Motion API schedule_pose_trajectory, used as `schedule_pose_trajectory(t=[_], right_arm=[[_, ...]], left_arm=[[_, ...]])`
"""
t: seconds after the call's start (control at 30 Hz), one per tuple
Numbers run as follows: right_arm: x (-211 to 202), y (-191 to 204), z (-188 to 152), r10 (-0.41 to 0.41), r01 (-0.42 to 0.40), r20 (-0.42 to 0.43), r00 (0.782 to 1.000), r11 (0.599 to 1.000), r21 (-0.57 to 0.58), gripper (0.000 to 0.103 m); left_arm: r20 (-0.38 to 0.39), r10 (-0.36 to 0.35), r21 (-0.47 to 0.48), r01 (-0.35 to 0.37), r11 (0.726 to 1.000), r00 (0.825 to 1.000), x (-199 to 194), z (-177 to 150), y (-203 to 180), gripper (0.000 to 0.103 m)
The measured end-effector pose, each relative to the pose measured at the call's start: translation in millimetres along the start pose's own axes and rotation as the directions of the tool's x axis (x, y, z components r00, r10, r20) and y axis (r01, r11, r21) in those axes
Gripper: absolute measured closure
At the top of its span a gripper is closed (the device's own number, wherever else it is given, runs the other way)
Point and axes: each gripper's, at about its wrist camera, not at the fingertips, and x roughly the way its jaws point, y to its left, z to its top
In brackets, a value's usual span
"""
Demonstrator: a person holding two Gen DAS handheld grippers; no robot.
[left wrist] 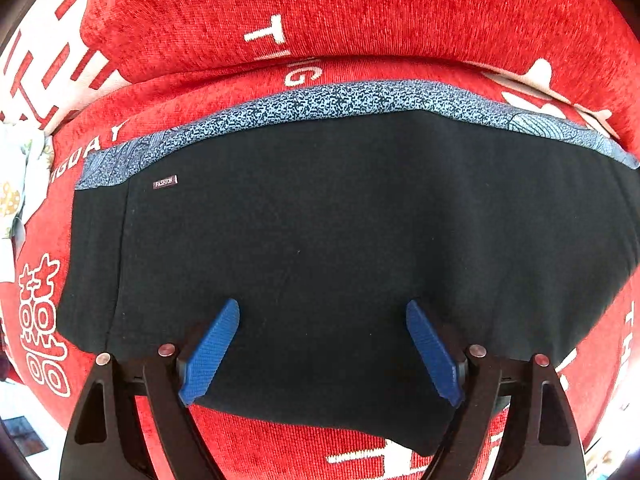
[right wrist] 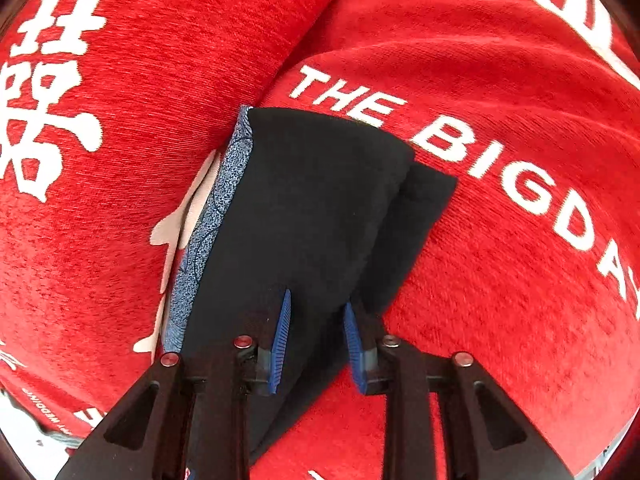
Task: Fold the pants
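Note:
The black pants (left wrist: 320,232) lie folded into a compact stack on a red sofa seat, with a blue speckled waistband (left wrist: 340,100) along the far edge and a small "FASHION" label (left wrist: 165,182). My left gripper (left wrist: 322,312) is open and empty, its blue pads just above the stack's near edge. In the right wrist view the same black pants (right wrist: 304,208) show end-on, waistband (right wrist: 212,224) at left. My right gripper (right wrist: 316,300) is partly open at the stack's near corner, fingers either side of the fabric without pinching it.
The red sofa cover (right wrist: 500,260) carries white lettering and characters. The back cushion (left wrist: 320,4) rises right behind the pants. A pale floral cloth (left wrist: 16,176) sits at the far left. The seat's front edge lies just below the grippers.

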Motion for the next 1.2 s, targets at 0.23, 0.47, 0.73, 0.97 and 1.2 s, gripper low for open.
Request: schedule_pose_trajectory(t=[0.23, 0.47, 0.73, 0.97, 1.2], right_arm=[[-14, -33, -7, 0.030, -0.031, -0.024, 0.999, 0.999, -0.041, 0.094], [-43, -58, 3, 0.045, -0.049, 0.068, 0.997, 0.998, 0.045, 0.059], [-28, -16, 31, -0.028, 0.027, -0.007, 1.000, 0.995, -0.098, 0.091], [-27, -46, 32, -0.065, 0.064, 0.002, 0.998, 0.991, -0.118, 0.083], [-73, -3, -8, -0.234, 0.256, 0.106, 0.966, 0.921, -0.293, 0.057]], left_arm=[[-0.028, 0.012, 0.004, -0.012, 1.000, 1.000, 6, 12, -7, 0.016], [-0.037, 0.018, 0.000, -0.018, 1.000, 0.999, 2, 9, -15, 0.016], [-0.059, 0.028, -0.014, -0.028, 1.000, 0.998, 7, 10, -8, 0.015], [-0.049, 0.036, -0.050, -0.039, 0.998, 0.998, 8, 5, -4, 0.011], [0.007, 0.026, -0.058, -0.025, 0.998, 1.000, -29, 21, -21, 0.012]])
